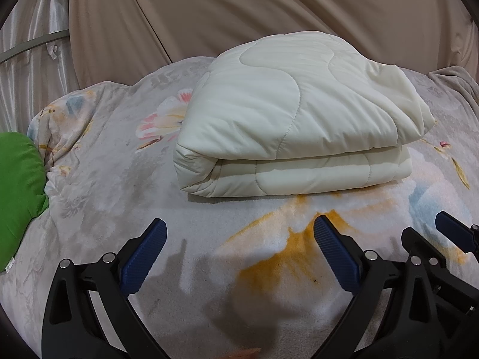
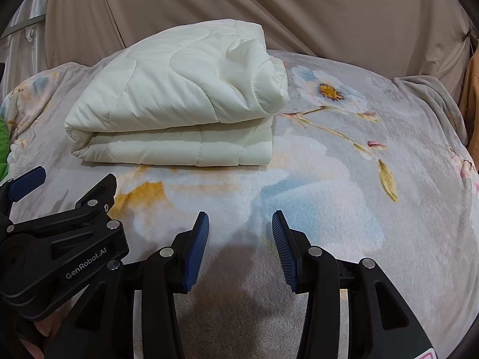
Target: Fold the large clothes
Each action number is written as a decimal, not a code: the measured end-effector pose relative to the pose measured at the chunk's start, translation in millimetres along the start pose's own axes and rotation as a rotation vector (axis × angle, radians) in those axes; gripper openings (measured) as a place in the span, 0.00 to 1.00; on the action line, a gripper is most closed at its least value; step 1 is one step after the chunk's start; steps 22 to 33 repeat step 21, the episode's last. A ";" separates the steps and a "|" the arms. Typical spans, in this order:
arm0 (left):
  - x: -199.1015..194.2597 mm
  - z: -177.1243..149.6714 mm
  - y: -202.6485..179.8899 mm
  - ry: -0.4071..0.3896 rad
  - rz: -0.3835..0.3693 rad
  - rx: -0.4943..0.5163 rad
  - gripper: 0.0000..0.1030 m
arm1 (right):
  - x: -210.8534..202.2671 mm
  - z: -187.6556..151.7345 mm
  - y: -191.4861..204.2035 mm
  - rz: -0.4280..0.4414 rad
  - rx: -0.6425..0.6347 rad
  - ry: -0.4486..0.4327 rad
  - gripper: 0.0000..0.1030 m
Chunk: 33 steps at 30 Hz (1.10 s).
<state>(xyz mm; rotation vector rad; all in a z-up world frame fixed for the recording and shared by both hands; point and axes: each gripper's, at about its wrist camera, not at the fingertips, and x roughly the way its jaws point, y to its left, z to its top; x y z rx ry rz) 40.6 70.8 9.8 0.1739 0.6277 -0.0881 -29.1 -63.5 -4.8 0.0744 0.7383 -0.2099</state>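
A cream quilted blanket (image 1: 296, 119) lies folded into a thick bundle on the flowered bedspread (image 1: 119, 209), its rounded fold facing me. In the right wrist view the same blanket (image 2: 179, 104) sits up and to the left. My left gripper (image 1: 241, 230) hovers above the spread just in front of the bundle, jaws wide apart and empty. My right gripper (image 2: 239, 227) hangs to its right, open about half as wide, with nothing between its blue pads (image 2: 196, 251). Each gripper shows at the edge of the other's view. Neither touches the blanket.
A green cushion (image 1: 18, 197) lies at the bed's left edge. Beige curtains (image 1: 239, 9) hang behind the bed, with a shiny pale drape and a rail at far left. A grey throw (image 2: 428, 98) is bunched at the back right.
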 end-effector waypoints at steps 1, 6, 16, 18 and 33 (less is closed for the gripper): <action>-0.2 0.0 -0.7 0.000 0.002 -0.001 0.93 | 1.2 0.4 -1.0 0.001 -0.002 0.001 0.42; -0.1 0.0 -0.6 -0.001 -0.001 -0.002 0.93 | 2.4 1.1 -2.8 0.006 -0.005 0.000 0.42; -0.7 0.3 0.1 -0.001 -0.007 0.003 0.90 | 2.9 1.4 -4.0 0.005 -0.011 0.001 0.42; 0.7 2.0 1.5 0.001 -0.011 0.004 0.90 | 2.6 1.7 -5.4 0.003 -0.011 0.002 0.42; 1.0 2.5 2.0 0.001 -0.011 0.005 0.90 | 2.8 1.9 -5.5 0.003 -0.011 0.002 0.42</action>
